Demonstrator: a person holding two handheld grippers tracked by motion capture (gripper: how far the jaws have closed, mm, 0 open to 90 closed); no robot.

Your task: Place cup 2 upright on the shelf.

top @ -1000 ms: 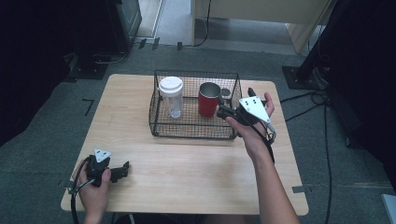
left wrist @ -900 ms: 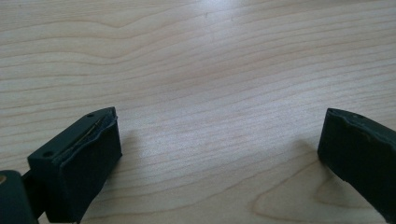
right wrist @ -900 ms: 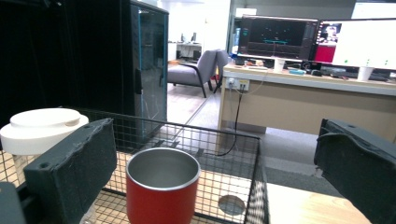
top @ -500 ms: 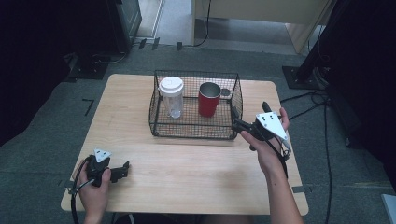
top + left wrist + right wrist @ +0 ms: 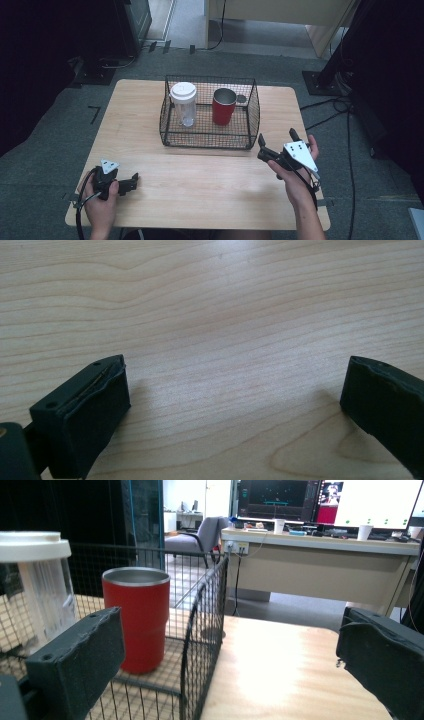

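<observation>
Your right gripper (image 5: pixel 276 148) hangs just off the near right corner of the wire basket (image 5: pixel 207 139), held above the desk (image 5: pixel 150 115) with its jaws spread wide and nothing between them. In the right gripper view those jaws frame the basket's corner, with bare desktop on one side and the mesh wall on the other.

Inside the basket, the red cup (image 5: pixel 223 106) stands upright toward the right side, its steel rim open to the top. It is the thing nearest your right gripper, and the mesh wall stands between the two, so there is no contact. To the cup's left, apart from it, the clear bottle (image 5: pixel 183 103) with the white lid also stands upright in the basket. The right gripper view shows the same pair: the cup (image 5: pixel 135 619) behind the wires and the bottle (image 5: pixel 39 582) at the left edge.

Your left gripper (image 5: pixel 131 181) sits low at the near left corner of the desk, well apart from the basket. Its jaws are released too; the left gripper view shows them wide apart over bare wood (image 5: pixel 225 340).

The basket sits at the middle of the desk, toward the far edge.
</observation>
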